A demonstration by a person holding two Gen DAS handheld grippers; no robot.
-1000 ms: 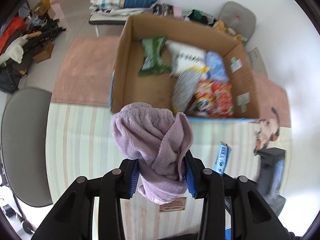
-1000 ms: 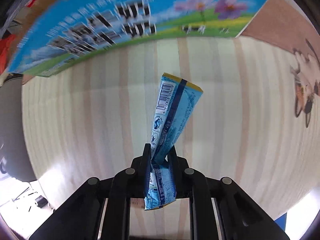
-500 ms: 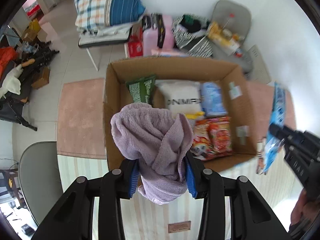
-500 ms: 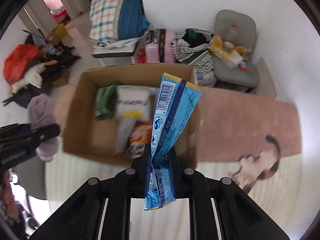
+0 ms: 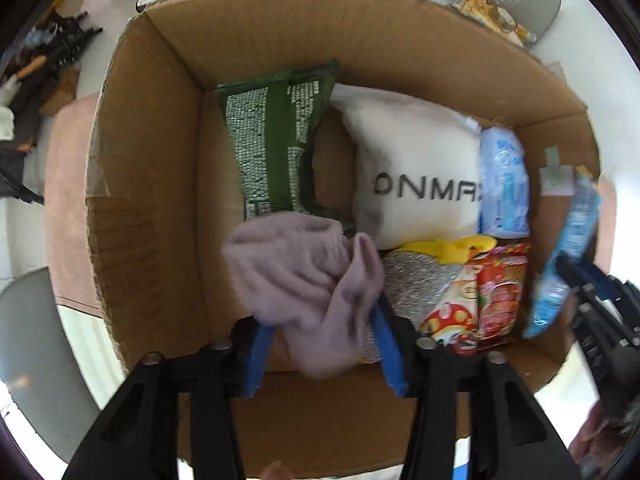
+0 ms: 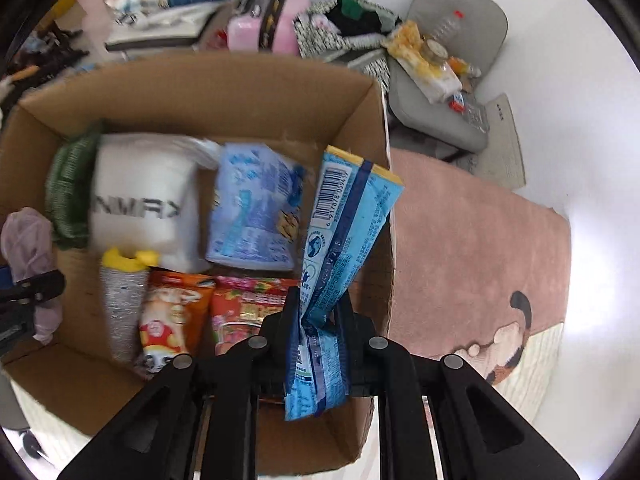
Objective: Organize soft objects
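We look down into a large brown cardboard box (image 5: pixel 152 184) that fills most of both views, already lined with soft goods: a white pillow-like pack (image 5: pixel 416 172) in the middle, a dark green printed pouch (image 5: pixel 280 148) to its left, a pale blue plastic pack (image 5: pixel 504 188) to its right, red and orange snack bags (image 5: pixel 496 292) lower down.

Our left gripper (image 5: pixel 320 344), at the bottom centre of its view, holds a lilac fleecy cloth (image 5: pixel 304 280) over the bare floor at the box's left side; its jaws are opening, and the blue pads look barely in contact with the cloth. Releasing here makes sense, since that patch is free.

Our right gripper (image 6: pixel 318 320) pinches a long light-blue foil sachet (image 6: pixel 344 232) near its lower end, over the box's right wall; its jaws are starting to open too. We judge it should shift further inside the rim first, or the sachet may tip outside.

The white pack reads "ONMA", the rest hidden. The sachet carries a barcode, its digits too blurred to trust.
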